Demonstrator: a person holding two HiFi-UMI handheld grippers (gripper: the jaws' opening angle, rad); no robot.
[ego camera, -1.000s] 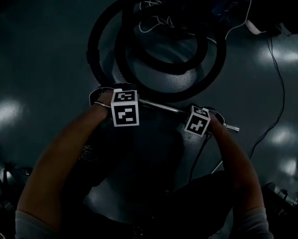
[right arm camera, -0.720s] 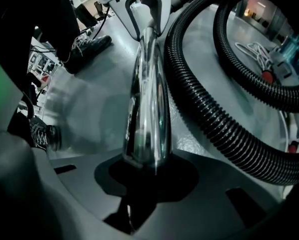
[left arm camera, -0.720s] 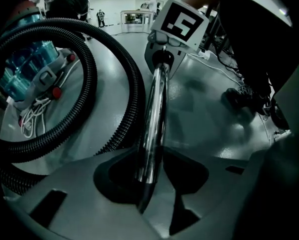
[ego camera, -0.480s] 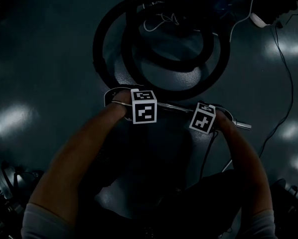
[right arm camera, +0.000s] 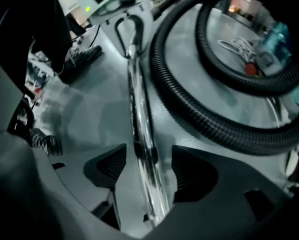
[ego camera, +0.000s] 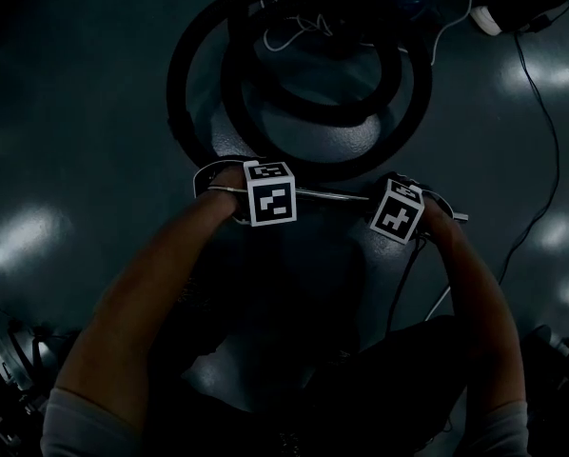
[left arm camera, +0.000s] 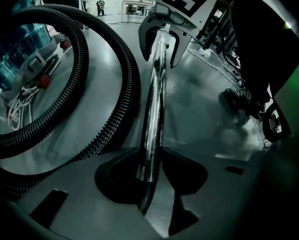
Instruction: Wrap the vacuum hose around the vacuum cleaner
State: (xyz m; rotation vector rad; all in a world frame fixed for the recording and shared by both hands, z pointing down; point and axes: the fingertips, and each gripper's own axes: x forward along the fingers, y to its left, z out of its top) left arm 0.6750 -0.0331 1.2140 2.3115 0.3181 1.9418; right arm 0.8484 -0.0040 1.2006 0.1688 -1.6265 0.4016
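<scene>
Since a second ago both marker cubes have shifted rightward in the head view, along the metal tube (ego camera: pixel 334 196), and the right gripper (ego camera: pixel 399 212) has just sprung its jaws wide. I see the left gripper (ego camera: pixel 268 196) at the tube's left end and the right one near the other end, whose tip pokes out past it. The vacuum hose (ego camera: pixel 399 127) lies in overlapping black loops on the floor (ego camera: pixel 66 112), just beyond the tube. Bare floor spreads to the left, and a thin cable (ego camera: pixel 541 160) trails down the right.

From the left gripper view, the jaws have just been easing shut and now clench the tube, a dark pad against each side. The hose curves past just left of them without touching. The teal vacuum cleaner (left arm camera: pixel 19 49) shows inside its loop. Open floor lies to the right, up to a shoe (left arm camera: pixel 234 100).

From the right gripper view, the jaws stand released. The tube runs between them with a gap on each side. The hose sweeps by on the right, and there is clear floor on the left.
</scene>
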